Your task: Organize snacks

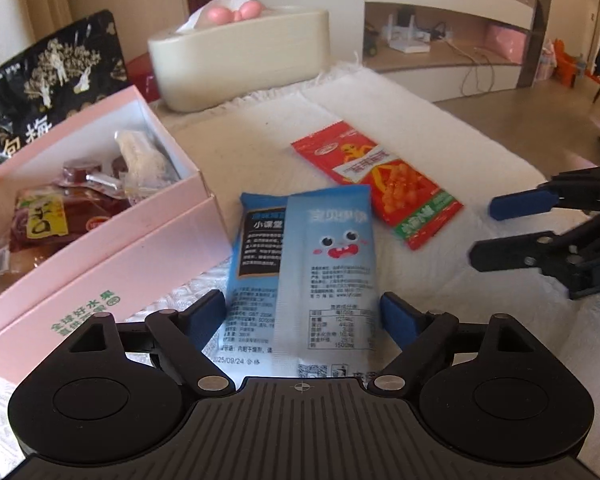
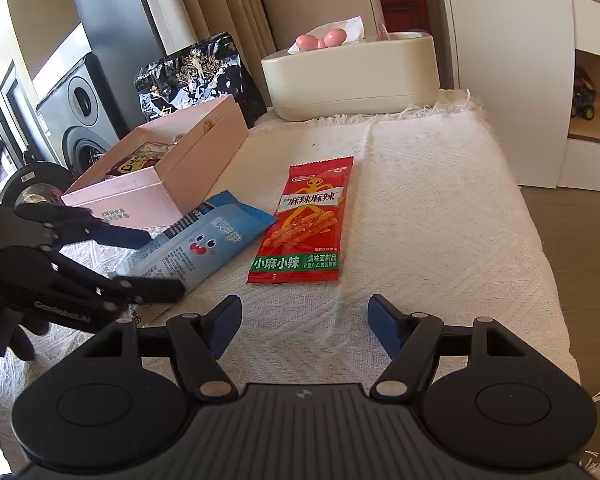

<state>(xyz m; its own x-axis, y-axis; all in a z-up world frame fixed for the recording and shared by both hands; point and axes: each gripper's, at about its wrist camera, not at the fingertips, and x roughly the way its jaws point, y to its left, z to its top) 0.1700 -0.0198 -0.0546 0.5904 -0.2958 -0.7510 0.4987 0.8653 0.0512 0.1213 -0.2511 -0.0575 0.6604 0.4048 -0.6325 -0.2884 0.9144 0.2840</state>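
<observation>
My left gripper (image 1: 302, 312) stood wide open astride the blue snack packet (image 1: 300, 264), which lay on the white cloth beside the pink box (image 1: 100, 248). I judged I should centre, then pinch firmly. My right gripper (image 2: 304, 322) hung open, empty, near the red spicy-strip packet (image 2: 308, 224)

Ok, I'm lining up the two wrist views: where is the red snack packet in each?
Left wrist: the red snack packet lies right of centre, slanted, beyond the blue packet.
Right wrist: the red snack packet lies at centre, upright, right of the blue packet.
Shared landmark: the pink box at left.
</observation>
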